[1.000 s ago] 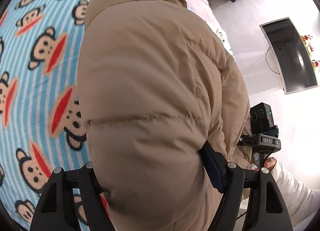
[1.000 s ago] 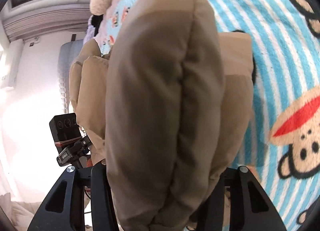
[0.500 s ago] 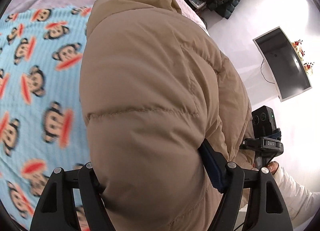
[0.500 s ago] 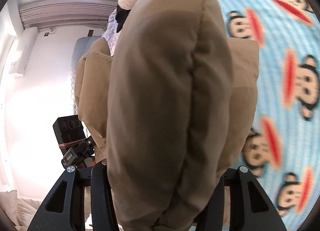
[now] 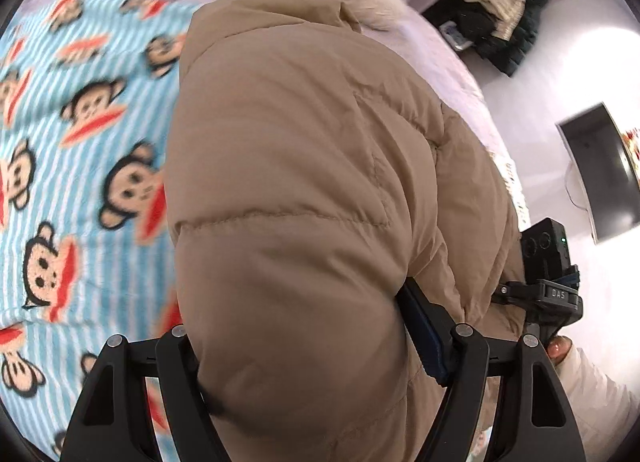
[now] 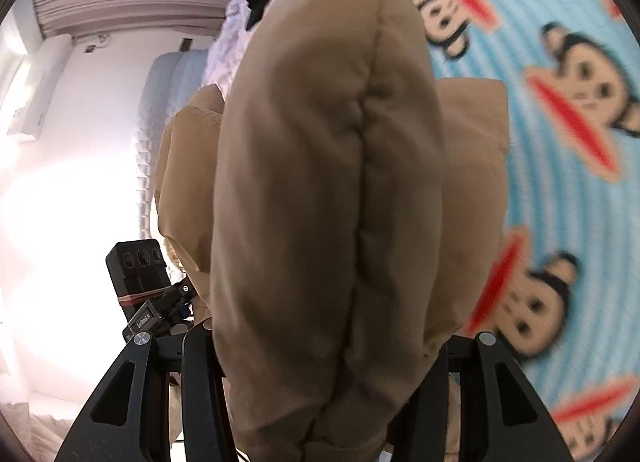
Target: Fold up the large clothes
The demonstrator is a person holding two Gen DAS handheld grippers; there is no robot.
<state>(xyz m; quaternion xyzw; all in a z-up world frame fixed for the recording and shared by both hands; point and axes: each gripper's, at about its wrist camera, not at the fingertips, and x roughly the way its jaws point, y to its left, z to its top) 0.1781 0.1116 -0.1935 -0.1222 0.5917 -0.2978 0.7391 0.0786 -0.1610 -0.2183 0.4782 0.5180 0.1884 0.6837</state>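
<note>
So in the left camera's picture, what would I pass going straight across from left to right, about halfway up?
Monkey-print blanket → puffy tan jacket, held in the left tongs → pale lilac bedsheet → the other tongs' black camera → white floor → dark monitor.

- A puffy tan coat [image 6: 328, 189] is squeezed between the black fingers of the right gripper [image 6: 324, 394].
- A blue monkey blanket [image 6: 560, 109] is seen behind it, perhaps blurred.
</note>
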